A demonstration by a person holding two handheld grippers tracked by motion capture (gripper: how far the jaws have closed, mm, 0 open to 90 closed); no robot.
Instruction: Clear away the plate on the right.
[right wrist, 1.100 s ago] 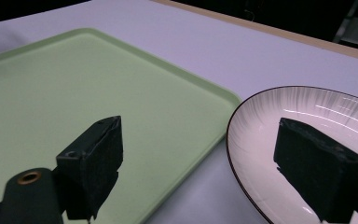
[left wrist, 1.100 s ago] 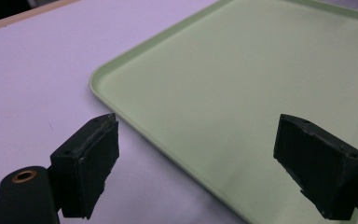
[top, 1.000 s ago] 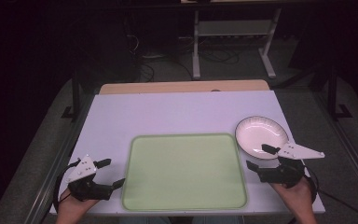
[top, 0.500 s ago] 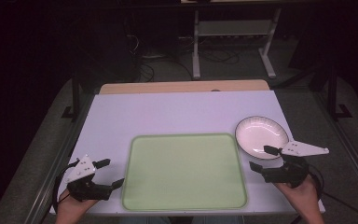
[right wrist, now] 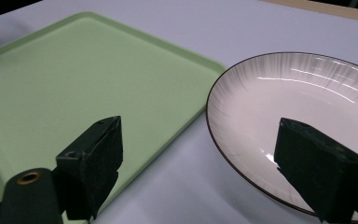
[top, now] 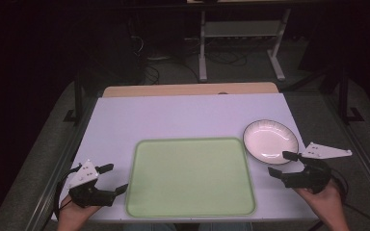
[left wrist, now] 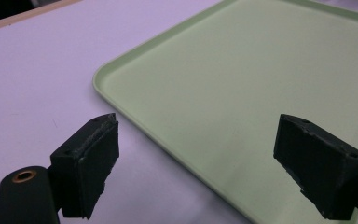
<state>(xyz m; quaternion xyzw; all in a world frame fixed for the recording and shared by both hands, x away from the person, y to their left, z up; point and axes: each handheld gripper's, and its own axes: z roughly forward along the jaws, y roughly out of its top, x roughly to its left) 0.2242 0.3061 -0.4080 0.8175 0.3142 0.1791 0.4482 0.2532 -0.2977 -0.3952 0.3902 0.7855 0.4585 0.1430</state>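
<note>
A pale green tray [top: 190, 178] lies empty at the middle of the white table, near its front edge. Just off the tray's far right corner sits a white plate [top: 270, 140] with a dark rim. My left gripper [top: 116, 177] rests open at the tray's left edge. In the left gripper view, the jaws of my left gripper [left wrist: 205, 163] straddle the rim of the tray [left wrist: 242, 84], holding nothing. My right gripper [top: 278, 163] is open at the plate's near edge. In the right gripper view, one jaw of my right gripper [right wrist: 205, 168] hangs over the plate [right wrist: 307, 102] and the other over the tray [right wrist: 74, 84].
The white table top [top: 183, 115] stretches bare behind the tray to a wooden strip [top: 188, 89] along its far edge. Beyond it a metal stand [top: 241, 43] and cables stand on the dark floor. Metal rails run along both table sides.
My right gripper has drifted slightly to the right, staying open near the plate. The left gripper, tray and plate have not moved.
</note>
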